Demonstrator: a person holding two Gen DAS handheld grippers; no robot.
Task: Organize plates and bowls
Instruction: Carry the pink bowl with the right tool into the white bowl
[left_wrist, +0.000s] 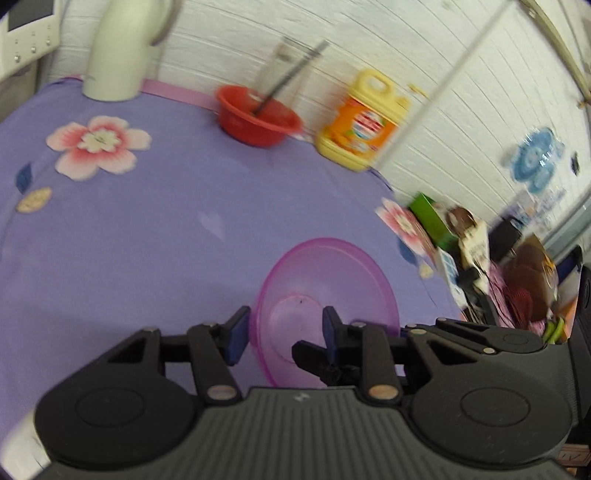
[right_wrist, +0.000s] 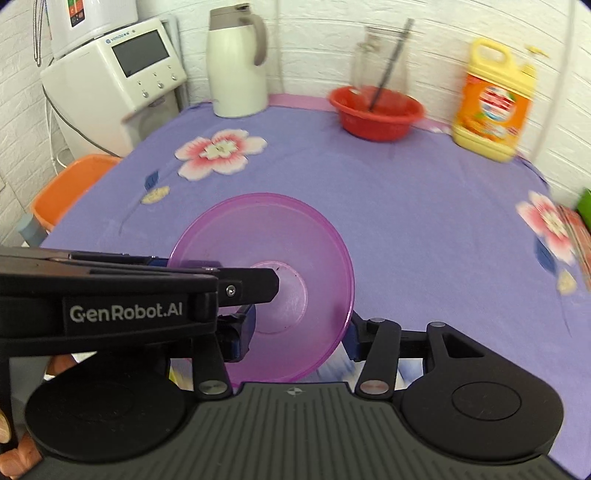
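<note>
A translucent purple plastic bowl (left_wrist: 328, 295) is tilted on its edge above the purple flowered tablecloth (left_wrist: 147, 229). My left gripper (left_wrist: 284, 332) has its fingers apart, straddling the bowl's left rim, one blue pad outside and one inside. In the right wrist view the same bowl (right_wrist: 273, 258) sits between my right gripper's (right_wrist: 299, 336) open fingers, with the right pad at the rim's outer edge. The left gripper's body crosses the right wrist view from the left (right_wrist: 122, 299), reaching into the bowl. Which gripper bears the bowl is unclear.
A red bowl (right_wrist: 376, 110) with a utensil stands at the back, beside a yellow detergent jug (right_wrist: 491, 99) and a glass jar (right_wrist: 380, 59). A white thermos jug (right_wrist: 236, 62), a water dispenser (right_wrist: 118, 77) and an orange stool (right_wrist: 70, 184) are on the left. Clutter lies right (left_wrist: 517, 280).
</note>
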